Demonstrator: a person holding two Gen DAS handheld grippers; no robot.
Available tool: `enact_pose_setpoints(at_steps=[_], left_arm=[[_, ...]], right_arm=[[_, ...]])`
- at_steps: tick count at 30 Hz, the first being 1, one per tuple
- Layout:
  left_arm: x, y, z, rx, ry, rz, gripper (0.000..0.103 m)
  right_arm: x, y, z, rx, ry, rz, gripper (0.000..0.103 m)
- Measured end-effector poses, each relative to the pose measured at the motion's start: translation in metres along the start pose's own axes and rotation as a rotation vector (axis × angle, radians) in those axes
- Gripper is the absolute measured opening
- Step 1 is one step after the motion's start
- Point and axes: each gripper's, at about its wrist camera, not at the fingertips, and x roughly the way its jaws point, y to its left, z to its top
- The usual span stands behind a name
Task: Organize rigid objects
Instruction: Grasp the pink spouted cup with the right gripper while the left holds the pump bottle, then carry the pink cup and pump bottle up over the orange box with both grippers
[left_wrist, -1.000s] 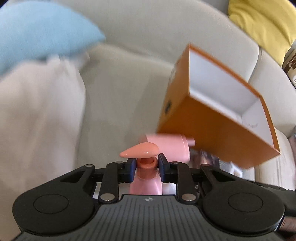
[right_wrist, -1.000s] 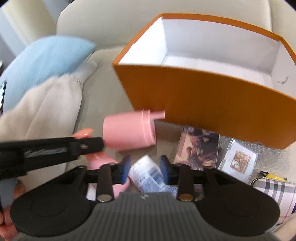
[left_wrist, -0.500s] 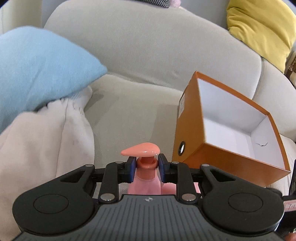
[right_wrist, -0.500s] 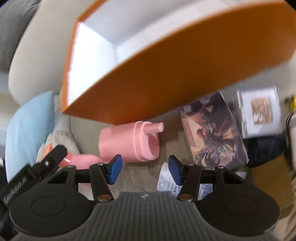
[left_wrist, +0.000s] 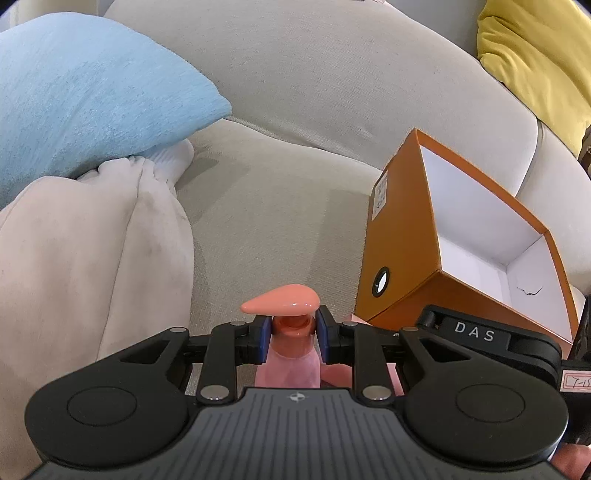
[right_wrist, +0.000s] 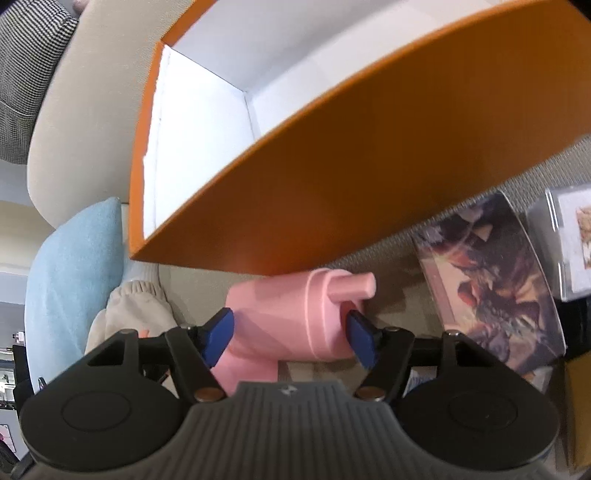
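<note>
Since the earlier frame, the right claw (right_wrist: 290, 339) has been rolled and lowered astride the pink cup (right_wrist: 295, 317); its jaws are opening, the cup between them, lying crosswise beside the orange box (right_wrist: 369, 177). The left claw (left_wrist: 291, 334) is clamped on the pump bottle (left_wrist: 291, 343).

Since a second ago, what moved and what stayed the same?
The right gripper rolled and came down over the pink cup lying by the orange box; its jaws are opening, with the cup between the fingers, not yet squeezed. It was over a white packet before. The left gripper stayed shut on the pink pump bottle. The box came to rest on the sofa.
</note>
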Motion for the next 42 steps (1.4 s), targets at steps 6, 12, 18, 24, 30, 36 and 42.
enact_pose_setpoints(at_steps=[6,12,18,24,30,36,42], left_arm=[[-0.004,0.0,-0.002,-0.002,-0.01,0.0,0.028],[-0.004,-0.001,-0.005,-0.004,-0.009,-0.009,0.028],[-0.012,0.001,-0.006,-0.015,0.002,-0.041,0.028],[-0.015,-0.008,-0.014,0.023,0.013,-0.094,0.028],[-0.011,-0.005,-0.019,0.02,0.022,-0.076,0.028],[-0.017,-0.008,-0.021,0.024,-0.037,-0.07,0.028],[-0.013,-0.008,-0.022,0.031,-0.038,-0.049,0.028]], right_arm=[[-0.013,0.022,-0.004,-0.17,-0.055,0.025,0.037],[-0.019,0.045,-0.009,-0.295,-0.068,-0.001,0.033],[-0.039,0.036,-0.011,-0.463,-0.103,-0.07,0.022],[-0.052,0.032,-0.035,-0.701,-0.1,-0.178,0.021],[-0.058,0.032,-0.046,-0.77,-0.087,-0.148,0.024],[-0.071,0.026,-0.057,-0.844,-0.206,-0.168,0.064],[-0.054,0.016,-0.045,-0.824,-0.192,-0.18,0.064]])
